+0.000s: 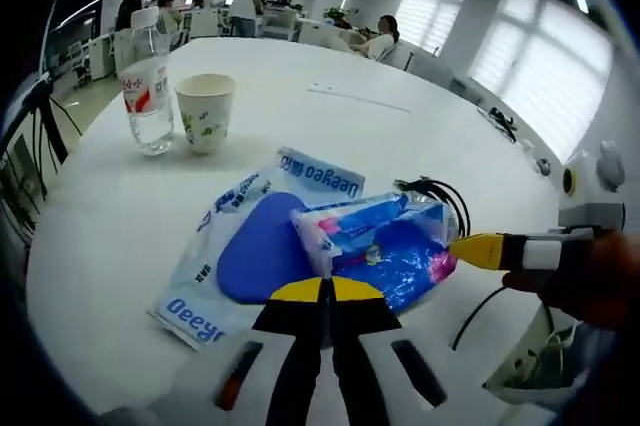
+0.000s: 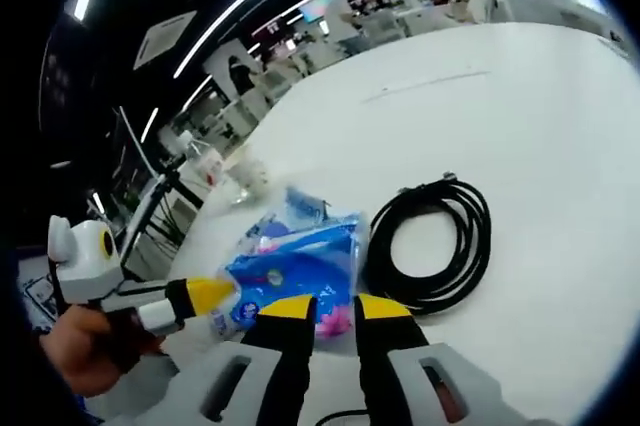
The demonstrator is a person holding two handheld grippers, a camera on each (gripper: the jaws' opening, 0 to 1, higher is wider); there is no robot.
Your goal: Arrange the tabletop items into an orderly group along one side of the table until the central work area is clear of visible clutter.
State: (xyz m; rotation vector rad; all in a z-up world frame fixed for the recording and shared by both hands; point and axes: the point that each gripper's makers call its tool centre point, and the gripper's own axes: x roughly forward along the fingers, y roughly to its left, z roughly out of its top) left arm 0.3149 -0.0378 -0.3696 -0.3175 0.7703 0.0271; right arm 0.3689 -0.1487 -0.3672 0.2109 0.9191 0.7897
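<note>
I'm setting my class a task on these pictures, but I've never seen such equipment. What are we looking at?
A person holds a two-jaw gripper in each hand; a camera rides on each. The left gripper view looks along the left gripper, jaws shut at a blue plastic pack. The right gripper view shows the right gripper, jaws open by that pack. On the white round table are a white-and-blue flat packet, a black coiled cable, a paper cup and a clear water bottle.

The left claw (image 1: 326,291) has its jaws pressed together, the right claw (image 2: 333,308) slightly parted, both low and level.
</note>
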